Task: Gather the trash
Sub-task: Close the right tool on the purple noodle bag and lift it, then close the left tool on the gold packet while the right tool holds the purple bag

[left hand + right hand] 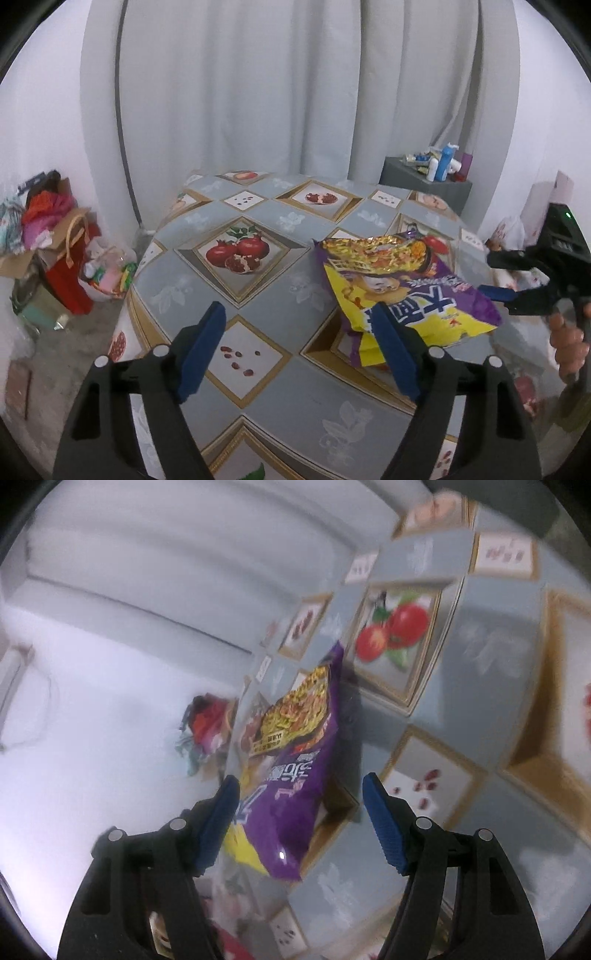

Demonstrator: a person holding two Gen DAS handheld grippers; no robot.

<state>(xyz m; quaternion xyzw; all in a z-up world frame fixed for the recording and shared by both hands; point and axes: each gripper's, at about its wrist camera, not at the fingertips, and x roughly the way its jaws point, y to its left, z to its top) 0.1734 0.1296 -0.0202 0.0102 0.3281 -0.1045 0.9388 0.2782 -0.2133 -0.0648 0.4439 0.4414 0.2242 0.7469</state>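
I see a crinkled, glossy purple-and-yellow noodle packet (402, 291) lying on the slick fruit-print tablecloth (258, 295). My left gripper (295, 354) gapes wide, empty. My right gripper (301, 823) spreads around the packet's corner; the blurred picture hides any contact.

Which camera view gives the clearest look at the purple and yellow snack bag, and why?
The left wrist view: the snack bag is sharp there, lying on the fruit-patterned tablecloth with its printed front visible. The right wrist view shows the same bag blurred and tilted, its lower end between the open fingers of the right gripper.
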